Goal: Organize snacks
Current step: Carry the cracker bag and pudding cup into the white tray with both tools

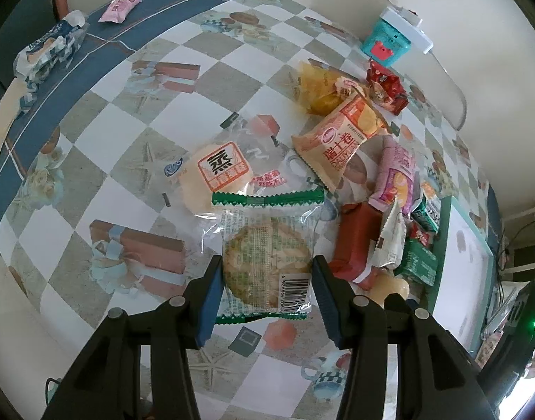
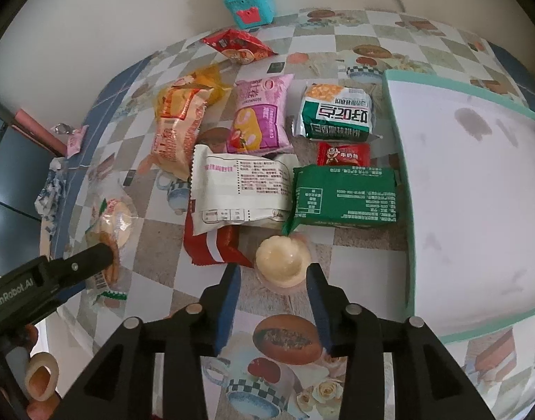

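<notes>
Checkered tablecloth under cream wall; left hand-held gripper clamps cracker packet, right hand-held gripper parted

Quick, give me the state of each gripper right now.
Left gripper: shut on the green-edged round biscuit packet, pads against both its sides.
Right gripper: open, jaws either side of the pale jelly cup, pads not pressing it.

A round biscuit in a clear, green-edged wrapper hangs barcode-side up over the checked tablecloth. A pale jelly cup sits on the cloth beside a red packet, before a green pack (label inverted) and a white pouch.
</notes>
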{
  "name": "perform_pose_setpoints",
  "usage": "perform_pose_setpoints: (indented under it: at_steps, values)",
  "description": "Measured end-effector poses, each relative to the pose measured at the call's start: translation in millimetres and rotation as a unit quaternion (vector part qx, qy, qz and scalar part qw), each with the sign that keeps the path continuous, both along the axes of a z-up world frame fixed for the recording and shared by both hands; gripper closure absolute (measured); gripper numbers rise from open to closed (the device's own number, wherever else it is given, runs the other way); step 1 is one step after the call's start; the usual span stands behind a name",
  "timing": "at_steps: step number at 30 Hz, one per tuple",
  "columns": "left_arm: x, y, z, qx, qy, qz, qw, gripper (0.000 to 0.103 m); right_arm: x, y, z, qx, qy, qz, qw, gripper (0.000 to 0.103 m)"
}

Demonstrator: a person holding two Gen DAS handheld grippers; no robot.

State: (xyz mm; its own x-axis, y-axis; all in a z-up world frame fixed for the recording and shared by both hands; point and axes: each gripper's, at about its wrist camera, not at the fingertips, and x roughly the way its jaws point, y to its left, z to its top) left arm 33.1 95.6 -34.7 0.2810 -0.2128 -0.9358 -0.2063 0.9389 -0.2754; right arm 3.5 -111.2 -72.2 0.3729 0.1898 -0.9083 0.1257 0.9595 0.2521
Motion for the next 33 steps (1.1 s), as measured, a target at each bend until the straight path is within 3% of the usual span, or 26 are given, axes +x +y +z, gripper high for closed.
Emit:
perform_pose_setpoints:
  at_steps: [9,19,33]
  values:
    - [-1,3,-5,-0.002,0.008,-0.002,1.0000,0.051,11,7,-27,-0.031,0.023,-0.003,0.999,0.061]
    - [0,0,-9,0.001,0.014,-0.005,0.9999,0.051,17,27,-25,-0.098,0.016,0.023,0.995,0.065]
    - [2,-4,-7,0.009,0.013,-0.007,0.9998,0.051,2,4,6,-0.070,-0.012,0.009,0.997,0.065]
